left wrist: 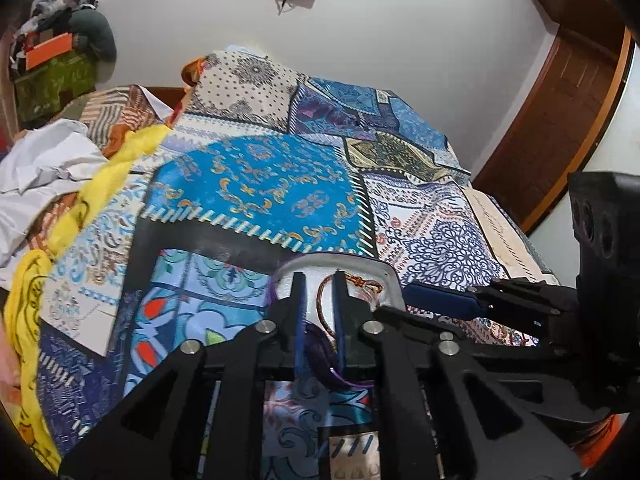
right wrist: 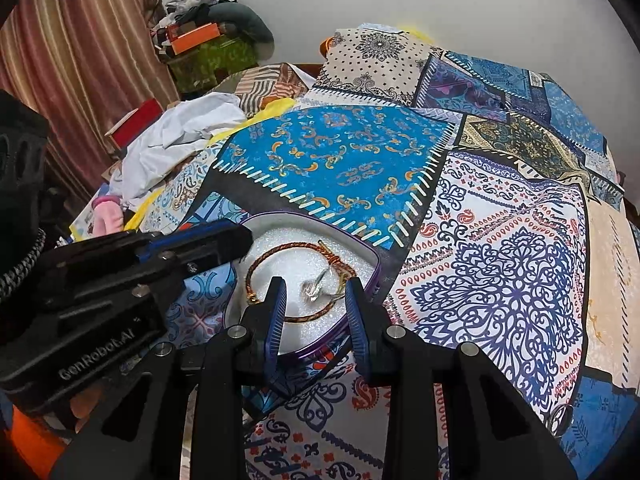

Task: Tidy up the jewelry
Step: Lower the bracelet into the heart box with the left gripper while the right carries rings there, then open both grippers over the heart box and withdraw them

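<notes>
A purple-rimmed tray (right wrist: 370,258) lined with white foam sits on the patchwork bed (right wrist: 500,264), holding a braided bracelet (right wrist: 280,248) and a small silver piece (right wrist: 314,290) — light, limp, snaggy. Left tongs (left wrist: 319,280) and right tongs (right wrist: 314,292) hover slightly apart, empty — pinch the cord.

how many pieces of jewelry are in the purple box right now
2 that show: a braided bracelet looped across the white foam, and a small silver ring inside its loop. The fingers may hide more.
</notes>
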A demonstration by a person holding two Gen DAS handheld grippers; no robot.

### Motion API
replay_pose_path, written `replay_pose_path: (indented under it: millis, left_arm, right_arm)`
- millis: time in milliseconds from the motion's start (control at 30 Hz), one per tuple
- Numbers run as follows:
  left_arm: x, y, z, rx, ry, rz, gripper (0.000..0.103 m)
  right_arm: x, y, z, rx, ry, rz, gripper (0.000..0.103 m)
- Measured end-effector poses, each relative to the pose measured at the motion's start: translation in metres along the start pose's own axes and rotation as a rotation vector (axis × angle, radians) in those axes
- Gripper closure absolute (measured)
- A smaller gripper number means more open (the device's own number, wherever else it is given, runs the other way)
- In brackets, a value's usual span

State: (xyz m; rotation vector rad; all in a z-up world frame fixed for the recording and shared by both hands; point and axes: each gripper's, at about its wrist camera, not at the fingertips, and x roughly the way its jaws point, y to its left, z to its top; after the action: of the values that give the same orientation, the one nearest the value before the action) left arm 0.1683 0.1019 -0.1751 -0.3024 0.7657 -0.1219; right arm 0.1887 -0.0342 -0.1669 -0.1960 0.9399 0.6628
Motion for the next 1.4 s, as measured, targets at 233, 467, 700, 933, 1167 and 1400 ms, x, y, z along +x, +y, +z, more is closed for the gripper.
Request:
replay_pose_path:
  millis: [233, 467, 700, 933, 1167, 1400]
  left_arm:
    - [-0.023, -0.001, 0.005, 0.014, -0.047, 0.04, 0.075]
    - [-0.044, -0.013, 0.009, 0.041, -0.082, 0.061, 0.074]
    - [-0.06, -0.032, 0.01, 0.069, -0.1, 0.067, 0.074]
    - [-0.061, -0.06, 0.01, 0.101, -0.096, 0.062, 0.07]
    - [-0.05, -0.095, 0.005, 0.151, -0.061, 0.035, 0.067]
    - [-0.027, -0.13, -0.001, 0.205, -0.012, 0.004, 0.065]
  right_arm:
    - [-0.006, 0.004, 0.001, -0.012, -0.015, -0.032, 0.061]
    - [-0.028, 0.005, 0.001, -0.017, -0.062, -0.057, 0.061]
    - [-0.058, -0.002, -0.001, -0.009, -0.123, -0.089, 0.061]
    - [-0.09, -0.022, -0.012, 0.023, -0.175, -0.129, 0.061]
    - [-0.12, -0.059, -0.029, 0.081, -0.214, -0.187, 0.061]
    - [-0.142, -0.096, -0.047, 0.154, -0.236, -0.235, 0.061]
